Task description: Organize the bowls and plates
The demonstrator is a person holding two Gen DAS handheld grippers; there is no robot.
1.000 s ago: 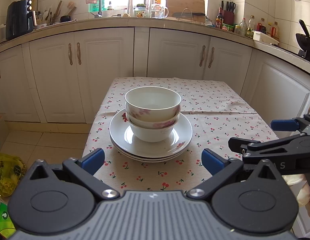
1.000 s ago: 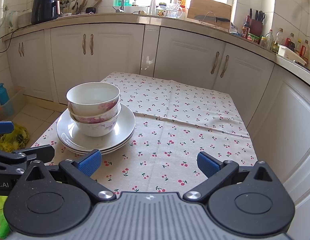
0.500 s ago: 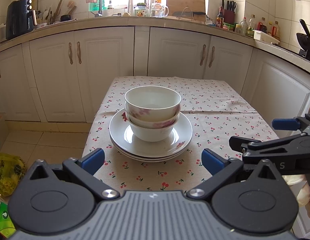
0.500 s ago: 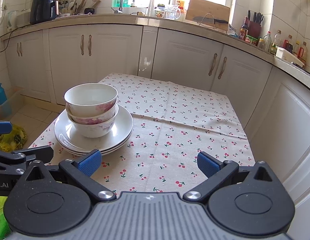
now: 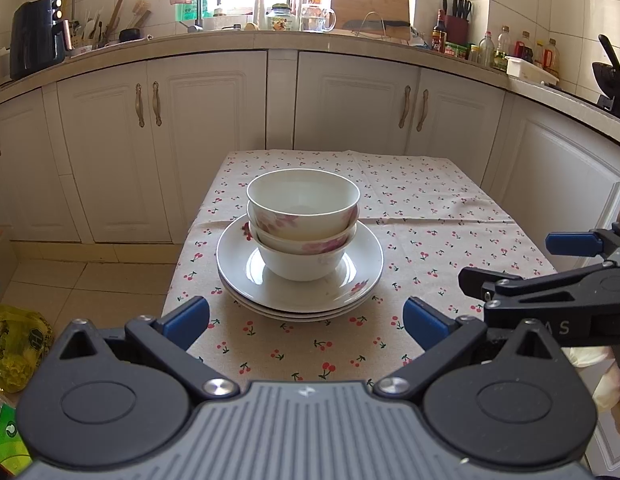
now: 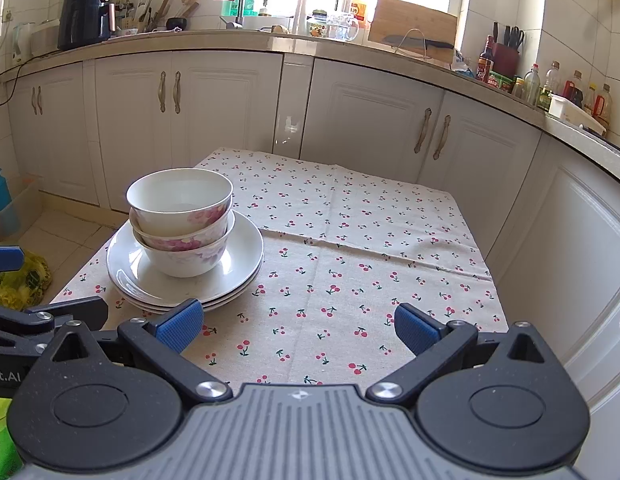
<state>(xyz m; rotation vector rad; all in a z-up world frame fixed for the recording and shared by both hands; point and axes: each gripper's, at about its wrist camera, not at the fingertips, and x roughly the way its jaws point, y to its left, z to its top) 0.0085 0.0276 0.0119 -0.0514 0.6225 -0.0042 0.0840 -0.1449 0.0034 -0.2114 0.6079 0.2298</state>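
Observation:
Three white bowls with pink flowers [image 5: 302, 216] are nested on a stack of white plates [image 5: 361, 264] on the left part of a cherry-print table. The bowls [image 6: 180, 208] and plates [image 6: 246, 256] also show in the right wrist view. My left gripper [image 5: 306, 322] is open and empty, just short of the plates' near rim. My right gripper [image 6: 296, 326] is open and empty over the cloth, to the right of the stack. It also shows from the side in the left wrist view [image 5: 509, 264].
The tablecloth [image 6: 349, 264] covers a small table with bare cloth right of the stack. White cabinets [image 5: 214, 128] stand behind and to the right. A yellow bag [image 5: 14, 344] lies on the floor at the left.
Both grippers have shifted only slightly, and the right wrist view has drifted a little to the right. The bowls and plates have not moved.

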